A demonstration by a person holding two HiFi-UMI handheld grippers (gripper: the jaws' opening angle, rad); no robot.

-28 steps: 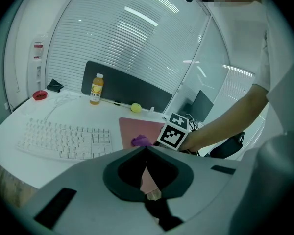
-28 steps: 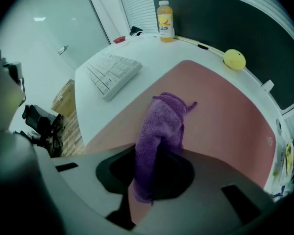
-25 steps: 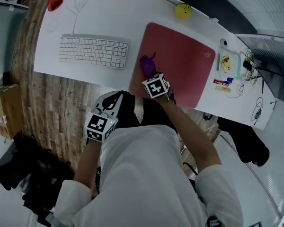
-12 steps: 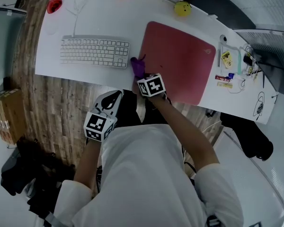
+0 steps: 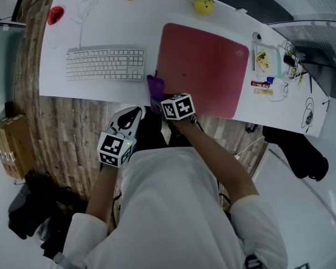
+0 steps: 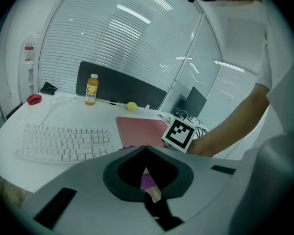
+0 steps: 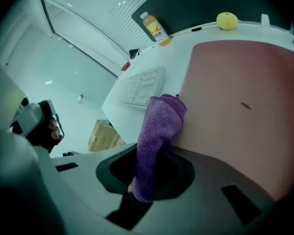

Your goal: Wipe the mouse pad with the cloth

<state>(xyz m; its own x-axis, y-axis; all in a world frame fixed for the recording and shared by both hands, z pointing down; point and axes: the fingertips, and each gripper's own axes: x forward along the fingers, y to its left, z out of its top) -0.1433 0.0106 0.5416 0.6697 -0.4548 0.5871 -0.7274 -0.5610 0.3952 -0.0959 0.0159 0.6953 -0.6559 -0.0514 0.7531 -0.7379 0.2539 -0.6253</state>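
- Sliding off: cloth [image 5: 155, 88] dragged across the mouse pad [image 5: 207, 66] to its 8 o'clock edge, pinched in the right tongs [image 5: 158, 98].
- Left tongs [image 6: 146, 173] pressed together, empty.
- That stroke looks finished.

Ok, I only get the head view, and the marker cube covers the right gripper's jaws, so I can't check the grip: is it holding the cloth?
Observer: Yes. The right gripper view shows the right gripper shut on the purple cloth, its folded end sticking out past the jaws.
Operator: And the left one?
Observer: The left gripper view shows the left gripper shut, holding nothing.
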